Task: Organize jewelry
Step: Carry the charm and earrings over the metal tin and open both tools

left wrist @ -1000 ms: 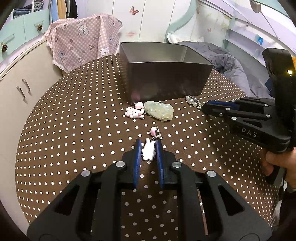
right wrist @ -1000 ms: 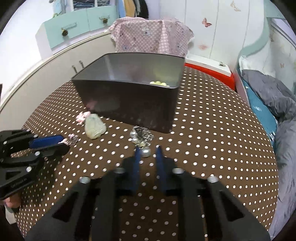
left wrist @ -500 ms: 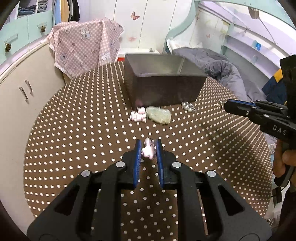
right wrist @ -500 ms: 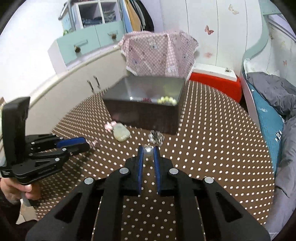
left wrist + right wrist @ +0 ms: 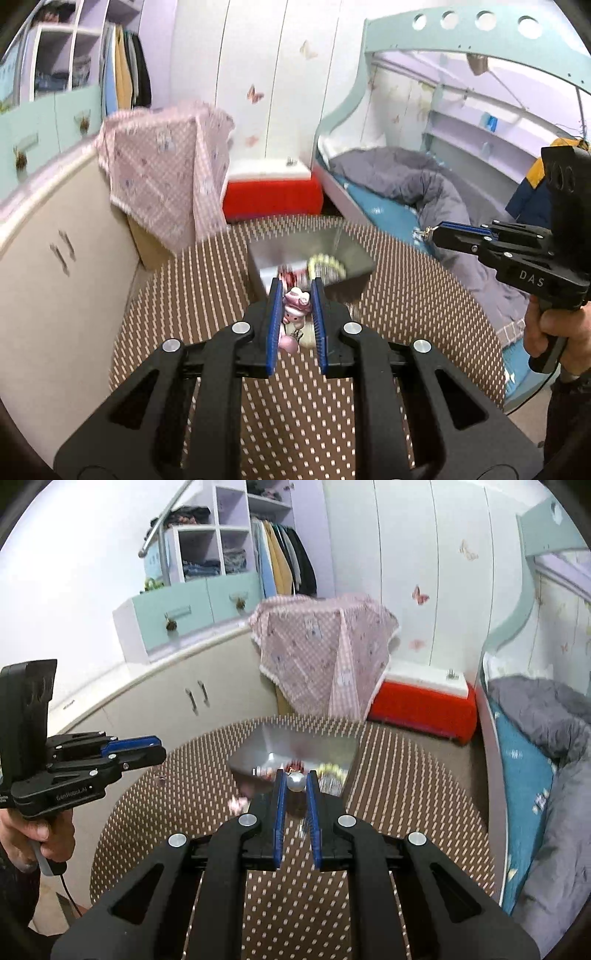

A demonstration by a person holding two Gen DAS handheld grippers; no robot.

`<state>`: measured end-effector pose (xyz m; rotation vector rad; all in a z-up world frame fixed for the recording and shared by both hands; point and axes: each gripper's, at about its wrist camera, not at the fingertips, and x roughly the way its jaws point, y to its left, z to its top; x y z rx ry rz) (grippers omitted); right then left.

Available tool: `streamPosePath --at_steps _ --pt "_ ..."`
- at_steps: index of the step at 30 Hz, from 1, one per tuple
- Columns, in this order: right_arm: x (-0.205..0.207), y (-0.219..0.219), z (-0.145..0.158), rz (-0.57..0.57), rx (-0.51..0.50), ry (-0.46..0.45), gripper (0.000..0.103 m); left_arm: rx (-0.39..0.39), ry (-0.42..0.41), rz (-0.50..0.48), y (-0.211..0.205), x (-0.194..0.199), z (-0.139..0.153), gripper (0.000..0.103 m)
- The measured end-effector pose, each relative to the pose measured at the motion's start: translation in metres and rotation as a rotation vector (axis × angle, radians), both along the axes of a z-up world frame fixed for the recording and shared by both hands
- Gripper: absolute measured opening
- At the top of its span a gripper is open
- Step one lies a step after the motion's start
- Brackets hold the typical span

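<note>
My left gripper (image 5: 296, 295) is shut on a pink and white bunny charm (image 5: 294, 310) and holds it high above the table, in front of the metal box (image 5: 354, 254). My right gripper (image 5: 296, 781) is shut on a pearl piece (image 5: 296, 782), its chain hanging blurred below, also high above the table near the metal box (image 5: 258, 746). The box holds a yellow-green bead bracelet (image 5: 327, 263) and a small red item (image 5: 293, 765). Each gripper shows in the other's view: the right (image 5: 430, 233), the left (image 5: 157, 747).
The round table (image 5: 424, 314) has a brown cloth with white dots. Small pink jewelry (image 5: 236, 804) lies blurred on it left of the box. A cream cabinet (image 5: 55, 277), a pink checked cloth (image 5: 162, 177), a red stool (image 5: 271, 199) and a bed (image 5: 399, 192) stand around.
Both grippers have lifted well above the table with their pieces held, and both views now look down on the box from higher up. The bunny charm and the pearl piece left the cloth.
</note>
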<state>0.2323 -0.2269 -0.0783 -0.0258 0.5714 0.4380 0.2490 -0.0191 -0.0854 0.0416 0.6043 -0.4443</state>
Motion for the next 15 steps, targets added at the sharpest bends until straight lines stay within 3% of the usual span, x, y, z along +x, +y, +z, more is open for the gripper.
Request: streamPosePath --at_steps 7,15 --pt "0.017 -0.003 0.033 0.013 0.026 -0.058 0.009 -0.019 -0.078 -0.018 -0.01 0.02 0.039 0.016" --pt "0.047 0.005 0.038 0.039 0.043 -0.025 0.009 -0.039 -0.052 -0.032 -0.022 0.047 0.04 0.016"
